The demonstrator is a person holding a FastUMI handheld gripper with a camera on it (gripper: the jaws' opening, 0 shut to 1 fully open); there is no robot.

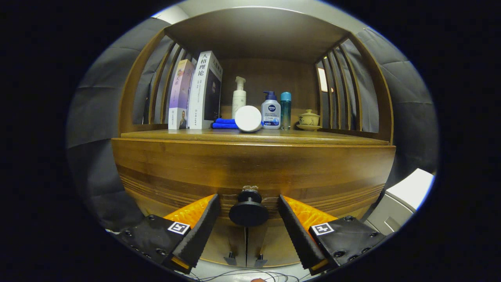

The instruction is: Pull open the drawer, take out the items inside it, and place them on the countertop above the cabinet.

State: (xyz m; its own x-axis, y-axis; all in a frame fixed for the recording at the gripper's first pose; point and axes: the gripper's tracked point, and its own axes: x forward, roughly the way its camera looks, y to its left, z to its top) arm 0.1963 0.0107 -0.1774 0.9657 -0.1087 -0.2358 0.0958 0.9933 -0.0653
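**Gripper straddles the drawer knob, fingers apart**

Two fingers of the gripper [248, 213] stand wide apart, one on each side of the single round dark knob [248, 212] on the wooden drawer front [250, 168]. Neither finger touches the knob; a clear gap shows on both sides of it. From this view the drawer front looks flush and closed, and nothing of its inside can be seen. Below the knob, two small metal brackets [244, 259] sit at the foot of the cabinet, with thin cables [238, 275] lying on the pale floor.

Above the drawer front runs the countertop [313, 137], set inside an alcove with slatted wooden sides. On it, counted from the left side:

- two books [195, 94] standing upright, leaning against each other
- one folded blue cloth [225, 123] lying flat beside the books
- one white round lidded jar [248, 118] on its side, just in front of the cloth
- one white pump bottle [239, 98] behind the jar
- one white-and-blue pump bottle [271, 113]
- one slim teal-capped bottle [285, 109] just beside it
- one lidded tea cup on a saucer [309, 119], a little apart toward the right slats
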